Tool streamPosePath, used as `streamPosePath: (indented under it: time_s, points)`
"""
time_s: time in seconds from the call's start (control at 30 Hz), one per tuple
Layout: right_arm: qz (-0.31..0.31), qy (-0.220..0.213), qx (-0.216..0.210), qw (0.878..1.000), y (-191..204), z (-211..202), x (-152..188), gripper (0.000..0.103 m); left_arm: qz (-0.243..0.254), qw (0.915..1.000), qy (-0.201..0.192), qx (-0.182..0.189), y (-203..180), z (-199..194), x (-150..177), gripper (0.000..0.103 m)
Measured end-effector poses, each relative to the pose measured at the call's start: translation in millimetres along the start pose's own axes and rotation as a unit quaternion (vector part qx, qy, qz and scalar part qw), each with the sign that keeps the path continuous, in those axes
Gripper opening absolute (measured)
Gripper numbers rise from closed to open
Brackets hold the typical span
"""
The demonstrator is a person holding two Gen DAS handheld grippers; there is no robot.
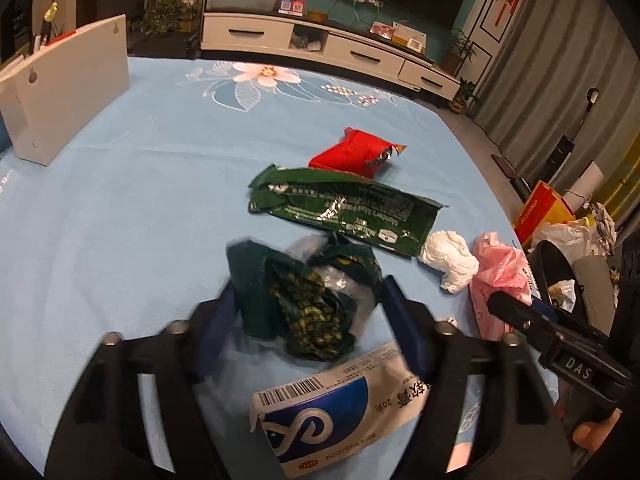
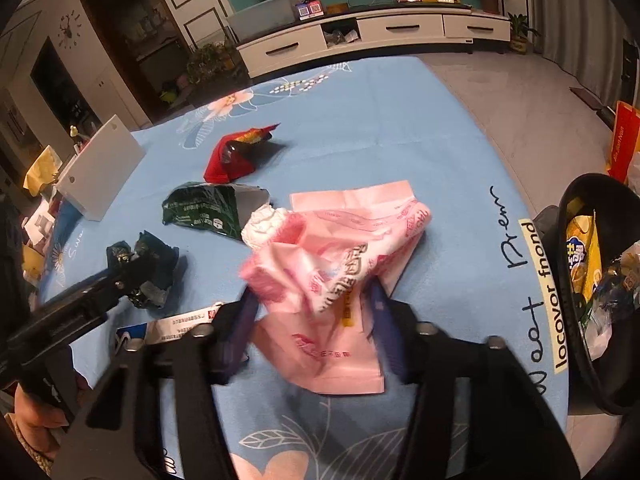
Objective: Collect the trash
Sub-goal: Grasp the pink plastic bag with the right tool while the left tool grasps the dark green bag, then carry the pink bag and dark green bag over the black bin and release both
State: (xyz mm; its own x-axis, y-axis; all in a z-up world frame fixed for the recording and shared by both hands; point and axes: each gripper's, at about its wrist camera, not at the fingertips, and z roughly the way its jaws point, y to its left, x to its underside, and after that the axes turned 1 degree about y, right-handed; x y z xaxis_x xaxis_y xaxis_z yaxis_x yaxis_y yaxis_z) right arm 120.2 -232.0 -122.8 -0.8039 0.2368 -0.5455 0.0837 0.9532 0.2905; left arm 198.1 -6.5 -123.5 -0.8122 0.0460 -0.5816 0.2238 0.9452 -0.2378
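While the left hand-held gripper has its jaws half-narrowed around the crumpled dark green wrapper, pads at its flanks, the right hand-held gripper pinches the pink plastic bag likewise. Both pieces still lie on the blue-clothed counter: this looks like the grasping step. The next move calls for firm closure, then a lift and carry to the black bin at the counter's right edge. The long green packet, red wrapper and white tissue remain.
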Motion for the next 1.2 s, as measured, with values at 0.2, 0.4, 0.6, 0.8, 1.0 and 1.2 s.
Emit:
streamPosePath:
  time_s: [0.2,0.4,0.6,0.8,1.0,1.2]
  points:
    - [-0.003,-0.011,0.002,1.0,-1,-7,1,0.039,0.006,1.0,0.002,-0.002,-3,-1,2,0.055]
    - [0.007,-0.031,0.002,0.999,-10,-22,6,0.03,0.014,0.9998,-0.017,-0.003,-6,-15,4,0.05]
    - [0.021,-0.05,-0.004,0.999,-20,-43,11,0.029,0.024,0.999,-0.036,0.006,-19,-38,6,0.05]
    - [0.03,-0.066,-0.008,0.997,-31,-72,22,0.029,0.044,0.9977,-0.047,0.024,-44,-62,14,0.051]
    - [0.042,-0.084,0.003,0.996,-47,-98,32,0.029,0.068,0.9959,-0.045,0.039,-75,-74,23,0.052]
    - [0.056,-0.099,0.009,0.993,-67,-117,39,0.03,0.1,0.9927,-0.047,0.049,-106,-82,30,0.052]
